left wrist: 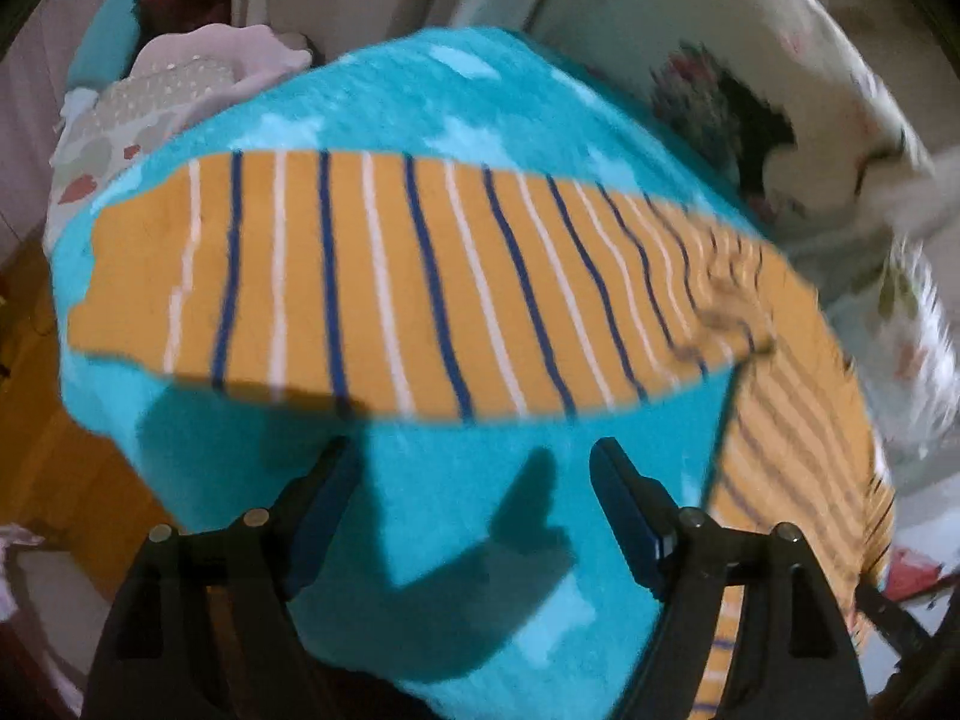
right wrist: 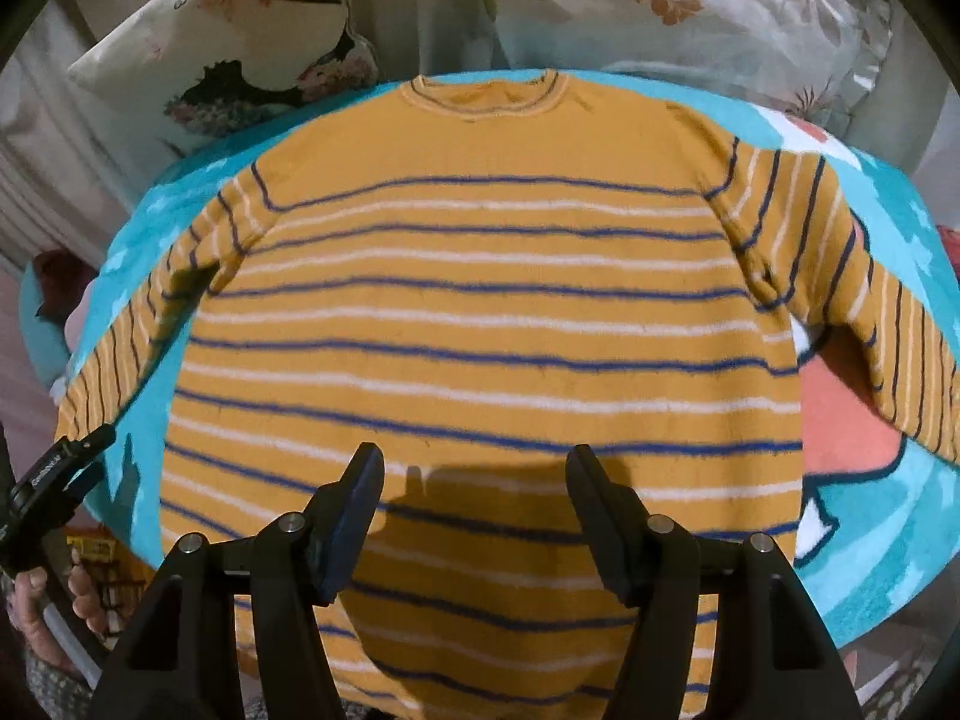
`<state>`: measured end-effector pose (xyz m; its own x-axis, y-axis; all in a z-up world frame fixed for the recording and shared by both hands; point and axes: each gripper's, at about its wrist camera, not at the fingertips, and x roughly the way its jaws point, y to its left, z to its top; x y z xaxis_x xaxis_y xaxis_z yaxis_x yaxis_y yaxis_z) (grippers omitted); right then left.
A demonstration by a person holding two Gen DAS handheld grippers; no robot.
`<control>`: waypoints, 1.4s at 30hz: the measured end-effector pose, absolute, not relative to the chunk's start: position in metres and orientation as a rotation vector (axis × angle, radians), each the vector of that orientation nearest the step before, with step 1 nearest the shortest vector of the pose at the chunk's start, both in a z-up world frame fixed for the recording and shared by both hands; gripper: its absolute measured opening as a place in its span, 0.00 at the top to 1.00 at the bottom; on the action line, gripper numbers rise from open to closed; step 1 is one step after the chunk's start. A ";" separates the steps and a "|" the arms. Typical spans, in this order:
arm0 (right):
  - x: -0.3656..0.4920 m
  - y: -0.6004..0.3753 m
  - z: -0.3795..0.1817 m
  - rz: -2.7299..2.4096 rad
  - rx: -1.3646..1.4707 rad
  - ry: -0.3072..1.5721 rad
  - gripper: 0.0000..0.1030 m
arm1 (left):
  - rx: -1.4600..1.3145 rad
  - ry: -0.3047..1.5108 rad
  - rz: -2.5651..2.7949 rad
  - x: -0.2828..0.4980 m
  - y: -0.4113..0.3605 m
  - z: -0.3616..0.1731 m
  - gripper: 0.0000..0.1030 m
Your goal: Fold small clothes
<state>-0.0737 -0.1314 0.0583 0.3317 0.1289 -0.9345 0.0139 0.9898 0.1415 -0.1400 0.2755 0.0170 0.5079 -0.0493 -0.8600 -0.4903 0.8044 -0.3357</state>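
Observation:
An orange sweater (right wrist: 480, 312) with blue and white stripes lies flat, neck away from me, on a turquoise blanket (right wrist: 888, 540). Both sleeves are spread out to the sides. In the left wrist view its left sleeve (left wrist: 384, 282) stretches across the blanket (left wrist: 456, 516), with part of the body (left wrist: 798, 450) at the right. My left gripper (left wrist: 474, 456) is open and empty, hovering just short of the sleeve; it also shows at the left edge of the right wrist view (right wrist: 66, 462). My right gripper (right wrist: 474, 462) is open and empty above the sweater's lower body.
Floral pillows (right wrist: 252, 42) and bedding (right wrist: 720, 6) lie beyond the sweater's neck. A pile of pale clothes (left wrist: 180, 84) sits at the far left of the blanket. A wooden floor (left wrist: 60, 468) shows below the blanket's left edge.

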 end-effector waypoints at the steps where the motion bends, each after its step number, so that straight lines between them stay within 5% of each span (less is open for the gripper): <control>1: -0.070 -0.127 0.060 0.070 0.130 1.229 0.34 | -0.613 1.006 0.285 -0.139 0.284 0.017 0.23; 15: -0.032 -0.040 0.048 0.080 0.081 1.250 0.34 | -0.693 0.974 0.368 -0.116 0.388 0.018 0.25; 16: -0.031 -0.038 0.047 0.073 0.084 1.251 0.34 | -0.689 0.986 0.371 -0.114 0.392 0.018 0.30; 17: -0.031 -0.037 0.045 0.064 0.088 1.253 0.34 | -0.669 1.006 0.382 -0.110 0.396 0.019 0.47; 18: -0.030 -0.036 0.044 0.051 0.095 1.253 0.34 | -0.646 1.026 0.386 -0.106 0.399 0.021 0.74; 20: -0.029 -0.038 0.043 0.031 0.108 1.250 0.34 | -0.649 1.053 0.354 -0.101 0.404 0.024 0.91; 31: -0.027 -0.104 0.049 -0.100 0.220 1.213 0.34 | -0.647 0.956 0.072 -0.047 0.334 0.101 0.93; 42: -0.039 -0.240 0.052 -0.134 0.344 1.146 0.34 | -0.535 0.930 -0.330 0.043 0.062 0.159 0.94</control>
